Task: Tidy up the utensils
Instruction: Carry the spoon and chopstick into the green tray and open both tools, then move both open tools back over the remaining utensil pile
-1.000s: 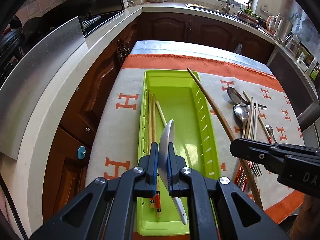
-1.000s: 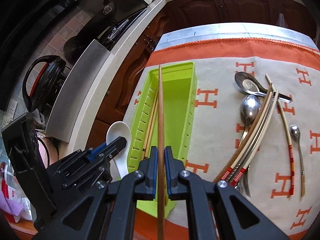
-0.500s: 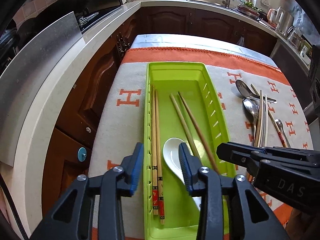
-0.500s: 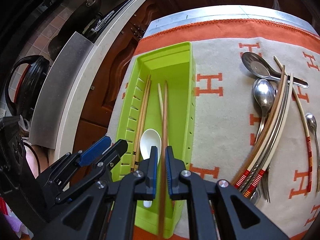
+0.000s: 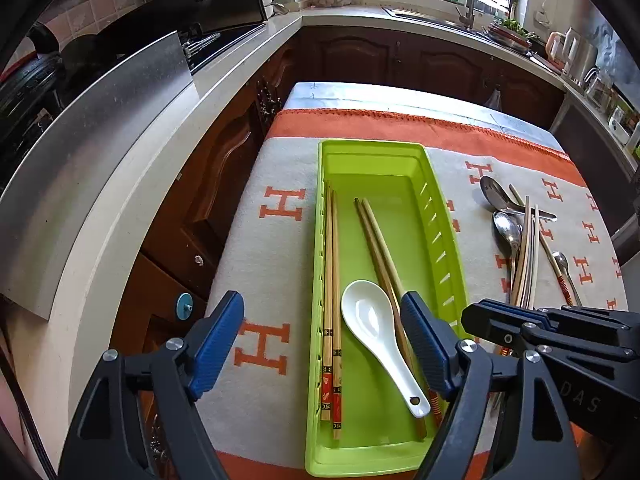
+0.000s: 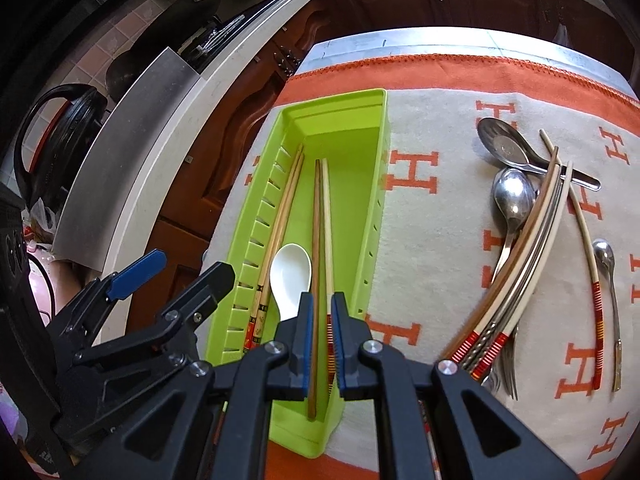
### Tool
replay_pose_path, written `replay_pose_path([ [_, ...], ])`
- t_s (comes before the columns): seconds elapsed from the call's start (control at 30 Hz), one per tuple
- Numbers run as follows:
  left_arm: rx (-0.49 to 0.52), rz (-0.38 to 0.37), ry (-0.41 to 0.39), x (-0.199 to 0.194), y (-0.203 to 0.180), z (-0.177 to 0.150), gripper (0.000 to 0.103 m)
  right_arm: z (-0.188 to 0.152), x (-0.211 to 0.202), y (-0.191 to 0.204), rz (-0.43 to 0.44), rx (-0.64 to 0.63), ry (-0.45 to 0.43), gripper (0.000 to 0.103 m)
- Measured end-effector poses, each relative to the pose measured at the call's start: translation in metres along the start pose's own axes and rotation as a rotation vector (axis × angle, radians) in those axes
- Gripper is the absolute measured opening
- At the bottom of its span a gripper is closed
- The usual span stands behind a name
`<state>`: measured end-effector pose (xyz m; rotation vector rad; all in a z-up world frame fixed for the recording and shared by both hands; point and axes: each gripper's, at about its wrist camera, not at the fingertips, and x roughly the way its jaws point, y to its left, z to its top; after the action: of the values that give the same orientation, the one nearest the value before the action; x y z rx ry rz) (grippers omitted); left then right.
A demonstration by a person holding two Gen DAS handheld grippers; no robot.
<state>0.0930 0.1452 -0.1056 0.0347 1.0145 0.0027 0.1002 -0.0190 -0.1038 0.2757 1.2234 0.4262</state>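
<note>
Left gripper (image 5: 322, 340) hung wide open above the near end of the green tray (image 5: 444, 240), gripping nothing; the white ceramic spoon (image 5: 376, 328) lay loose on the tray floor, bowl up, handle toward the camera. Right gripper (image 6: 319, 336) had its pads parted a little around the dark wooden chopstick (image 6: 316, 240), w/ a gap visible on at least one side, so it looked let go, not clamped. That stick lay in the tray beside its paler mate (image 6: 326, 220); another chopstick pair (image 5: 331, 280) sat along the slotted left wall. Rest of the job was on the cloth (image 5: 280, 248) to the right: steel spoons (image 6: 512, 200), a bundle of long chopsticks (image 6: 532, 248) lying over them, a small spoon (image 6: 606, 264). Judgement: chopsticks are light, stiff, thin and prob. roll, so pinch mid-shaft or nearer the banded thick end. Steel spoons are smooth, likely slippery; take the handle, not the bowl. Ceramic spoon is chip-prone, no dropping.
</note>
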Motion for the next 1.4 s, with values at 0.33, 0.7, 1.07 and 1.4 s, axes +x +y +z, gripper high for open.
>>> replay_pose_path([
  [0.33,-0.002,-0.008,-0.006,-0.012,-0.005,-0.002,0.081,-0.013,-0.018,0.003,-0.075,-0.063,-0.077,0.009],
  [0.7,0.062,-0.045,-0.011,-0.025,-0.042,-0.003,0.081,-0.024,-0.045,-0.020,-0.114,-0.058,-0.147,0.009],
  [1.07,0.112,-0.112,0.023,-0.022,-0.091,0.000,0.081,-0.031,-0.083,-0.077,-0.102,0.007,-0.199,0.009],
  [1.4,0.146,-0.186,0.080,0.006,-0.132,0.014,0.081,-0.032,-0.086,-0.131,-0.060,0.080,-0.184,0.009],
])
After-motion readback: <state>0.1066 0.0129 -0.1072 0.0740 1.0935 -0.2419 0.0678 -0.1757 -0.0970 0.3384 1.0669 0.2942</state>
